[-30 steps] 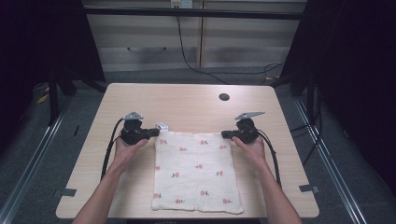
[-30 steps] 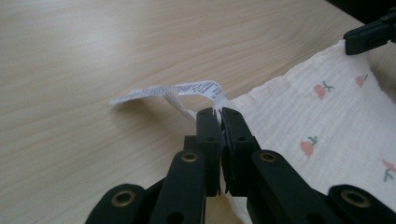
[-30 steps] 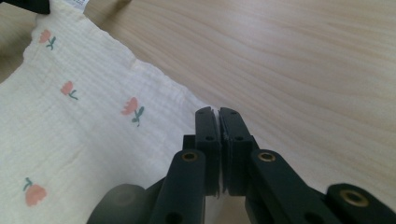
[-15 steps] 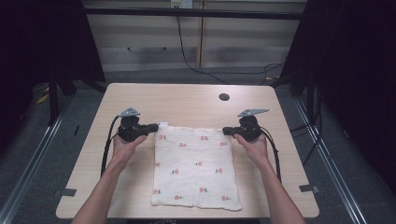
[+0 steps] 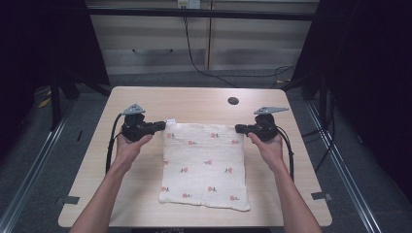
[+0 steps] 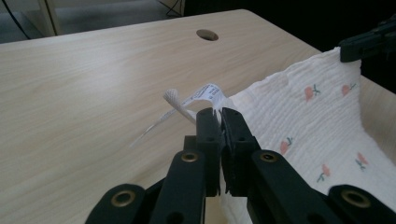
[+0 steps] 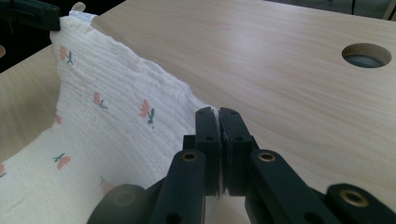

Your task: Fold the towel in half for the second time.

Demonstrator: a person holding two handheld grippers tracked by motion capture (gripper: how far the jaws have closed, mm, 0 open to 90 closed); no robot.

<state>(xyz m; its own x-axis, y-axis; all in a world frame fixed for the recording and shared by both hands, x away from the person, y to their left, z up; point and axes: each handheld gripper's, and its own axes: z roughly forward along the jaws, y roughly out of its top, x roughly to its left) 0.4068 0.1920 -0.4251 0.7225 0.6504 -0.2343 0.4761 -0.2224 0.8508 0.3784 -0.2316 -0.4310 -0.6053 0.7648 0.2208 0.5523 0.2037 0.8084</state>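
A cream cloth (image 5: 204,165) printed with small red flowers lies on the light wooden table (image 5: 194,104), its near edge flat close to the person's side and its far edge raised off the surface. The left gripper (image 5: 159,126) is pressed together on the far left corner of the cloth; in the left gripper view its two black jaws stand closed with the cream fabric pinched between them, and a white care label (image 6: 203,95) with a small loop of tape juts out just beyond the tips. The right gripper (image 5: 239,128) is likewise pressed together on the far right corner; in the right gripper view the jaws meet on the fabric's edge, and the cloth hangs from there in a shallow sag toward the other gripper, seen at the upper left of that view. In the high view both grippers point inward toward each other across the far edge, each held in a hand, the left hand (image 5: 128,145) and the right hand (image 5: 268,145) coming up from the bottom with bare forearms. A cable (image 5: 111,145) trails from the left gripper along the forearm. A round hole (image 5: 233,101) sits in the tabletop beyond the cloth, well apart from it and nearer the right gripper. The cloth's near corners rest on the table.
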